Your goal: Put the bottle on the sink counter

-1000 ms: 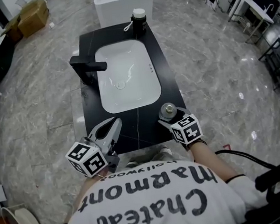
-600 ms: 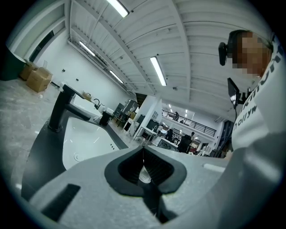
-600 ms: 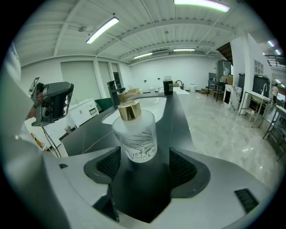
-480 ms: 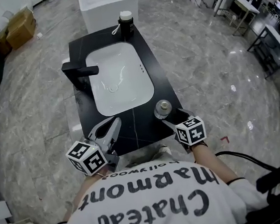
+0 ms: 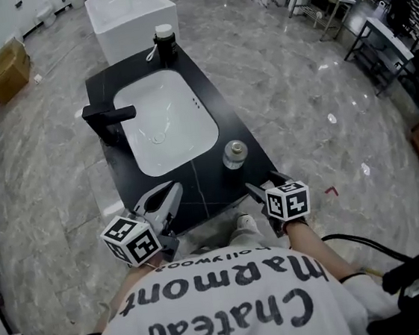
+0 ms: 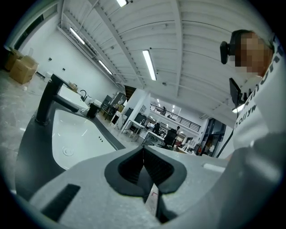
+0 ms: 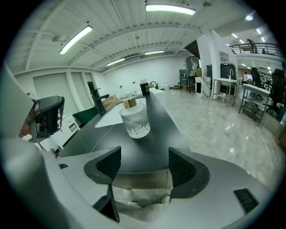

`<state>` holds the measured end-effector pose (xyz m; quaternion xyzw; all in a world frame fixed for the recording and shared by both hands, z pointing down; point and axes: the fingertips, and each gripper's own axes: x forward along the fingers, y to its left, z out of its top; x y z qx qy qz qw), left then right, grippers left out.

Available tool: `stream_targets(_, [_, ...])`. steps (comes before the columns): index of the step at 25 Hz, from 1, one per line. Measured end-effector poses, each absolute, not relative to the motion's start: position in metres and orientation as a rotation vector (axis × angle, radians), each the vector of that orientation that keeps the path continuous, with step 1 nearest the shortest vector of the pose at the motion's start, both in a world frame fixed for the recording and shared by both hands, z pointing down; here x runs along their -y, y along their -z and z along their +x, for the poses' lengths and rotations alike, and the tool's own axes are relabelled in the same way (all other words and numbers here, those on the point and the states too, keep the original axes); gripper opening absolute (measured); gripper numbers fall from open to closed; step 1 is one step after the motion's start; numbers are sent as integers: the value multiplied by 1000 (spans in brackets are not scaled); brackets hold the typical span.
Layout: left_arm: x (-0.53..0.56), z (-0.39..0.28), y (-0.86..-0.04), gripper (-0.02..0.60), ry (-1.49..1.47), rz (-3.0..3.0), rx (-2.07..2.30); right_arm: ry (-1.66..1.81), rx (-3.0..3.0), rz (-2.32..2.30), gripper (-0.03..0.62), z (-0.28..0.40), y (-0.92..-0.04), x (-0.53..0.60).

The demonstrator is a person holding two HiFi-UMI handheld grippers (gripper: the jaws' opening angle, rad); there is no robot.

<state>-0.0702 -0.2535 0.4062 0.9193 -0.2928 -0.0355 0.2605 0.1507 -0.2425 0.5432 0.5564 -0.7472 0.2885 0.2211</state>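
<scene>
Right tool (image 7: 145, 166) held with jaws apart and nothing between them, pale gold-capped bottle (image 7: 135, 118) stood upright on the dark counter (image 7: 158, 136) just ahead, black faucet (image 7: 95, 99) rose farther back at left

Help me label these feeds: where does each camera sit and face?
Head view: on the head, steeply down on sink counter, left gripper, right gripper, shirt.
Left gripper view: along its shut jaws toward the faucet; shirt at right.
Right gripper view: past its open jaws at the bottle.
Shared: bottle, in head and right gripper views.
</scene>
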Motion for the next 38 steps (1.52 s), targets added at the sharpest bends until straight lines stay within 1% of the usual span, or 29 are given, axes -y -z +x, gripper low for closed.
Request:
stream_targets(2, [245,-66,-409,15,80,2490,757,-816,2039,1563,341,152,-541,226])
stream_targets(3, [241,-63,-410,15,73,2492,741,-822,2024,1581,327,154,-540,218])
stream_targets(4, [238,-60,-411,15,68,2495,726,-823,2009,1603,263,157,-538,211])
stream_targets(5, [234,-56,-410,15,68,2500,714,-823,1997,1624,110,161,-536,204])
stream_targets(6, [232,-52,-408,17,70,2506,705,-827,1995,1638,69,164,-534,199])
stream_targets(13, [209,-27,-395,15,79,2533,726,-905,2151,1689,67,177,-494,194])
stream_targets(17, [192,-21,-385,15,109,2513,839,-1001,2252,1703,63,191,-470,198])
stream_targets(21, [163,-13,-385,15,118,2473,935,-1024,2330,1662,48,201,-453,189])
stream_targets(29, [98,1,-402,15,170,2354,1057,-1019,2380,1513,25,203,-462,144])
stream_targets(38, [27,2,-407,15,204,2322,1137,-1047,2385,1435,21,205,-478,77])
